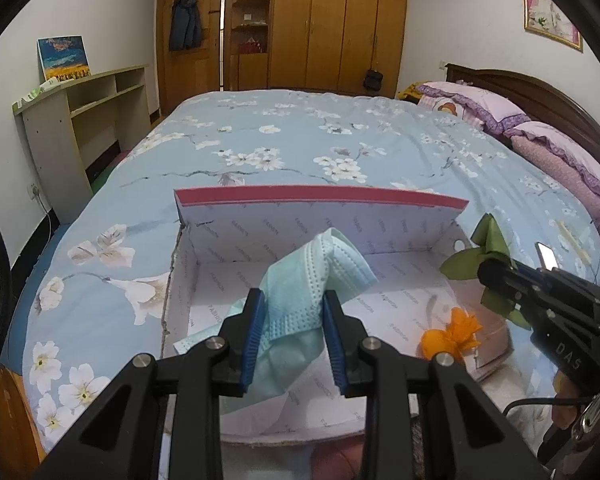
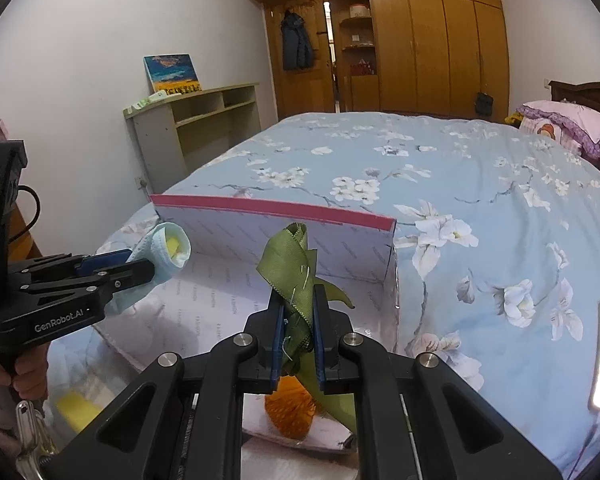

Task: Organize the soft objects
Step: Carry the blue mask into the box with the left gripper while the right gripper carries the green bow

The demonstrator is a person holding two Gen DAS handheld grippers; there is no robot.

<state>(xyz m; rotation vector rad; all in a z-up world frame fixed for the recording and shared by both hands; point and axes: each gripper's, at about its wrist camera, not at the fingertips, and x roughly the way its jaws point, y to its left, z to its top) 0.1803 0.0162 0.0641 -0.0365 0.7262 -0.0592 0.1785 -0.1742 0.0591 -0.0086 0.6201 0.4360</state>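
Currently the left gripper (image 1: 293, 312) is clamped on a crumpled light-blue face mask (image 1: 318, 276), holding it above the open white box (image 1: 236, 280) that sits at the near edge of the bed (image 1: 300, 140). To its right, the right gripper (image 2: 298, 320) pinches a green ribbon (image 2: 296, 272) narrowly between its blue pads, with an orange fabric flower (image 2: 290, 412) hanging below it over the box floor. The box's pink-edged lid (image 2: 276, 210) stands upright along its far side.
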